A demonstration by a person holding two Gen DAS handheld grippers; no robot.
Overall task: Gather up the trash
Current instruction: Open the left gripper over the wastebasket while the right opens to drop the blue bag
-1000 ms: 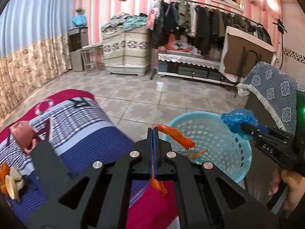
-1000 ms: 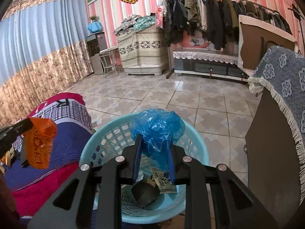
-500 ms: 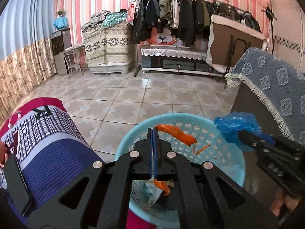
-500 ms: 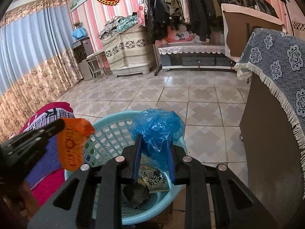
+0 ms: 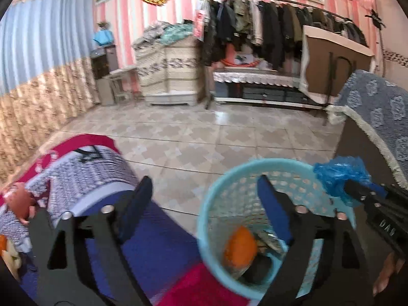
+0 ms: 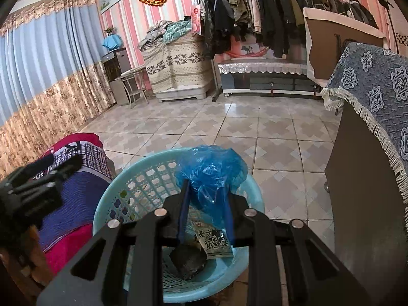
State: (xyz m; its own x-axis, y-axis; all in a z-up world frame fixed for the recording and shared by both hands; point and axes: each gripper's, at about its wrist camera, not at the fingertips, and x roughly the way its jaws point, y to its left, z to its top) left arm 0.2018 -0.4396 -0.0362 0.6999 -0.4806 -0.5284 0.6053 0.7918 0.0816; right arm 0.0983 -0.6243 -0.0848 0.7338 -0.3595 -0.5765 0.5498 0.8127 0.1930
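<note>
A light blue plastic basket (image 5: 216, 204) (image 6: 142, 176) stands on the floor between the bed and a dark cabinet. My left gripper (image 5: 204, 191) is open and empty above the basket's left rim. An orange wrapper (image 5: 239, 246) lies inside the basket with other dark trash and a printed packet (image 6: 213, 241). My right gripper (image 6: 205, 199) is shut on a crumpled blue plastic bag (image 6: 211, 170) and holds it over the basket; the bag also shows in the left wrist view (image 5: 340, 176).
A bed with a blue, white and red cover (image 5: 102, 178) lies to the left, with small items at its left edge. A dark cabinet with a blue patterned cloth (image 6: 374, 97) stands to the right. Tiled floor (image 6: 229, 127) and a clothes rack (image 6: 267, 12) lie beyond.
My left gripper has opened and let go of the orange wrapper, which now lies in the basket. The right gripper still holds the blue bag over the basket.
</note>
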